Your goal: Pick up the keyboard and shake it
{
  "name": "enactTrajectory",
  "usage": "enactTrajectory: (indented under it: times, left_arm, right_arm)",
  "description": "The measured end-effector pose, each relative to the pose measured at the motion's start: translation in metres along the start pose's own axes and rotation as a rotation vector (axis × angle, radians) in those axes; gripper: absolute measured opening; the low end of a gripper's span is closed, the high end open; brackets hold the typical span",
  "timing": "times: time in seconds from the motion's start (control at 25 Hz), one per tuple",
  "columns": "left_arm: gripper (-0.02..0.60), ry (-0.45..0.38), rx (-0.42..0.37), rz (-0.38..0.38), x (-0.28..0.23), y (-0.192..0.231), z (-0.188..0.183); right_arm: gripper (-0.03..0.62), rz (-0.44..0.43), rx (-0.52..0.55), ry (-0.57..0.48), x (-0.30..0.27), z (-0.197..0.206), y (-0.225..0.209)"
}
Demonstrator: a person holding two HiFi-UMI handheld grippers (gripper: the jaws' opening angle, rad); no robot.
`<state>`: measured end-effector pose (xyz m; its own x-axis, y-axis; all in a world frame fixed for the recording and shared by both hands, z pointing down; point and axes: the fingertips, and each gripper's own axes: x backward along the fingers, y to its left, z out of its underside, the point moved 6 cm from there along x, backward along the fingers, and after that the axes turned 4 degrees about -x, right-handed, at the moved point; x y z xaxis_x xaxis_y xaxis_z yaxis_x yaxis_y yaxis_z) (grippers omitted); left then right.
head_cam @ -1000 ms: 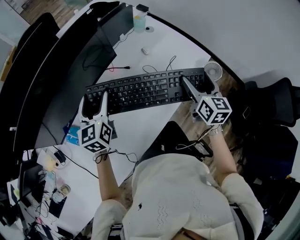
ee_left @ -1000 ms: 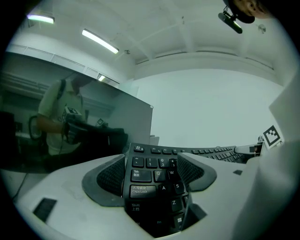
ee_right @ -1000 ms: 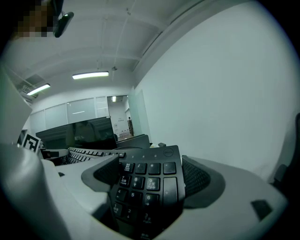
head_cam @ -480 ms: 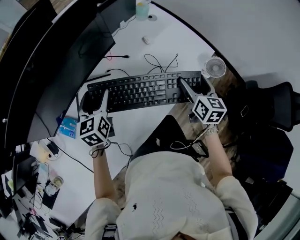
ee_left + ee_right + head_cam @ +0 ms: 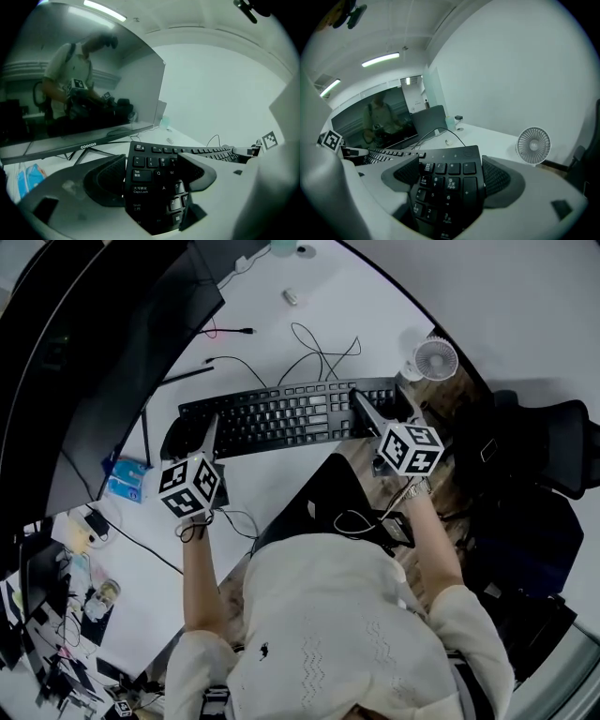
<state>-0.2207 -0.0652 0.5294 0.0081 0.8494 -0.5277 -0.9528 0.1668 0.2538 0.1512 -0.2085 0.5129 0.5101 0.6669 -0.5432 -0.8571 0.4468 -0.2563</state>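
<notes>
A black full-size keyboard (image 5: 291, 415) stretches left to right across the white desk (image 5: 281, 493) in the head view, held at both ends. My left gripper (image 5: 201, 439) is shut on its left end; in the left gripper view the Tab and Caps Lock keys of the keyboard (image 5: 147, 180) sit between the pads of the left gripper (image 5: 154, 176). My right gripper (image 5: 367, 416) is shut on the number-pad end, and the right gripper view has the keyboard (image 5: 450, 187) clamped in the right gripper (image 5: 449, 177). The keyboard looks raised a little off the desk. Its cable (image 5: 319, 343) trails behind.
A wide dark monitor (image 5: 103, 362) stands behind and to the left. A small white fan (image 5: 436, 359) sits by the desk's right edge. A blue packet (image 5: 127, 479) lies left, clutter (image 5: 94, 596) at the lower left. A black office chair (image 5: 553, 456) is at right.
Both grippers and the keyboard have come nearer to the person, away from the monitor and the fan. More of the looped cable now shows behind the keyboard.
</notes>
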Motion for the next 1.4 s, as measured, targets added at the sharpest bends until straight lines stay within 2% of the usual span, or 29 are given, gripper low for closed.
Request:
enactTrajectory:
  times: [0.56,1.04,1.4]
  left_arm:
    - [0.327,0.153,0.03,0.011,-0.022,0.004,0.063]
    - [0.327,0.225,0.036,0.0,-0.044,0.009,0.099]
    - [0.327,0.253,0.056,0.025,-0.067,0.016,0.114]
  right_arm:
    - [0.407,0.018,-0.063,0.15,-0.023,0.069,-0.029]
    - [0.407,0.031,-0.099,0.241,-0.044,0.109,-0.045]
    - [0.408,0.027,-0.094,0.272,-0.068,0.119,-0.057]
